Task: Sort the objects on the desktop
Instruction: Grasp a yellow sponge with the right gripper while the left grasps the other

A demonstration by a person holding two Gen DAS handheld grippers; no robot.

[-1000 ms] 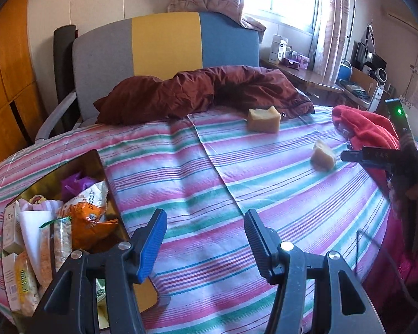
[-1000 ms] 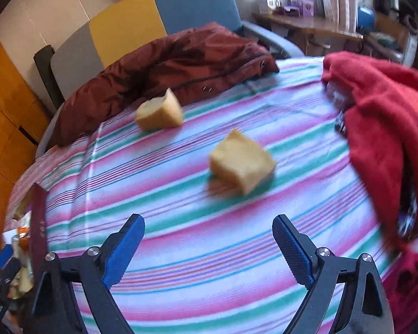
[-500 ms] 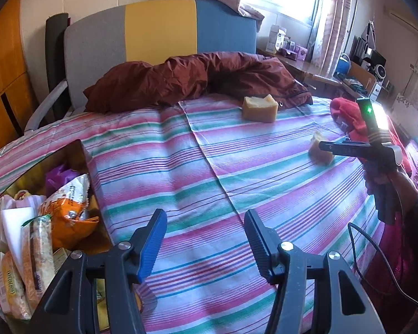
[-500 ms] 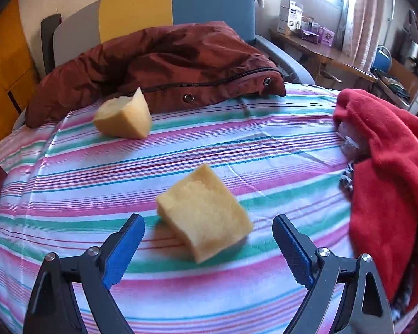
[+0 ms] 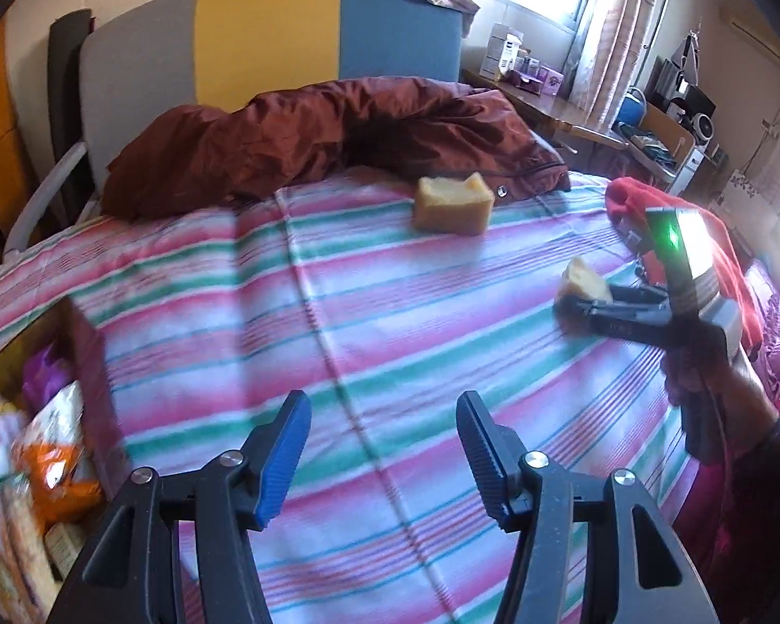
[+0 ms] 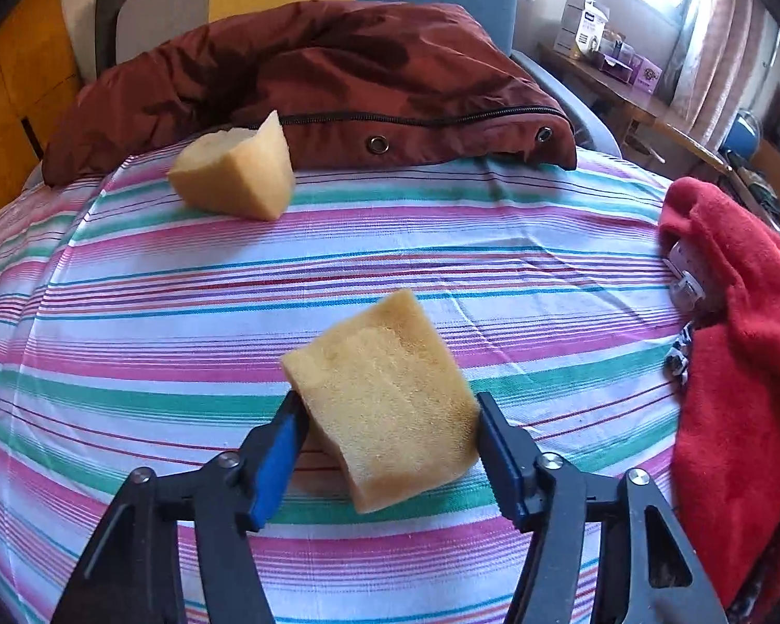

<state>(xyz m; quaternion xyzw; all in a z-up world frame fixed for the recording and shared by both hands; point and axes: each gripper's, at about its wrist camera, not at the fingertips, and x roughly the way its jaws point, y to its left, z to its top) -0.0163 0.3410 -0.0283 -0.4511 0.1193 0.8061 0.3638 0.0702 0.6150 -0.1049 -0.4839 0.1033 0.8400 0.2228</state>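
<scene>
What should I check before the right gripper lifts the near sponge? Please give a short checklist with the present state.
1. Near sponge between the right gripper fingers: ok; the jaws have just been closing on it.
2. Both pads pressing firmly: cannot tell.
3. Red cloth clear of the fingers: ok.
4. Far sponge apart from the near one: ok.
5. Left gripper empty and out of the way: ok.
6. Room in the snack box: cannot tell.
</scene>
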